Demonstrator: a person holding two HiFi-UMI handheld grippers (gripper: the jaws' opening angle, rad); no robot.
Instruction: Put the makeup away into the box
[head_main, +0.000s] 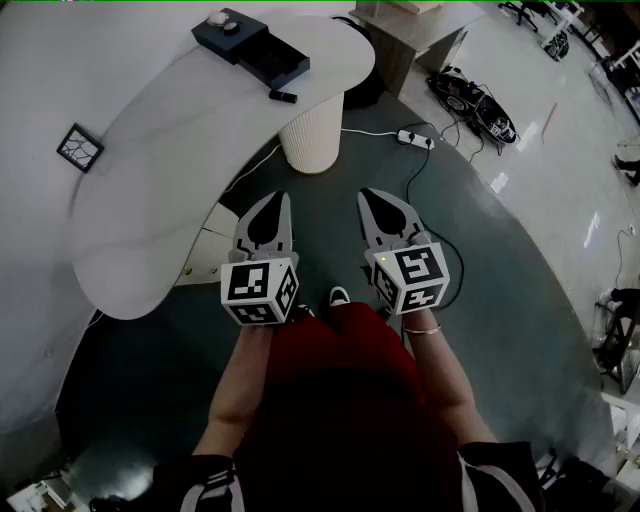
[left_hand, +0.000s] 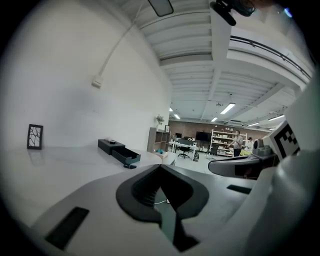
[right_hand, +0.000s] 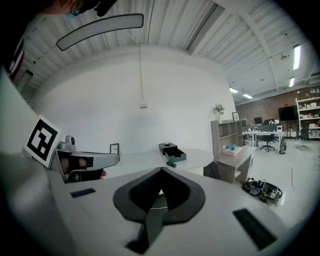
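A dark box (head_main: 233, 38) with its drawer (head_main: 275, 62) pulled open stands at the far end of the white curved table (head_main: 170, 190). A small dark makeup item (head_main: 283, 96) lies on the table just in front of the drawer, and a pale round thing (head_main: 222, 20) rests on the box's lid. My left gripper (head_main: 275, 200) and right gripper (head_main: 375, 197) hover side by side over the floor, well short of the box, both shut and empty. The left gripper view shows the box (left_hand: 117, 150) and the item (left_hand: 129, 166) far ahead; the right gripper view shows the box (right_hand: 171, 150) too.
A small framed picture (head_main: 79, 147) stands on the table's left part. The table rests on a ribbed white pedestal (head_main: 311, 135). A power strip (head_main: 415, 138) and cables lie on the floor to the right, beside a wooden desk (head_main: 405, 40).
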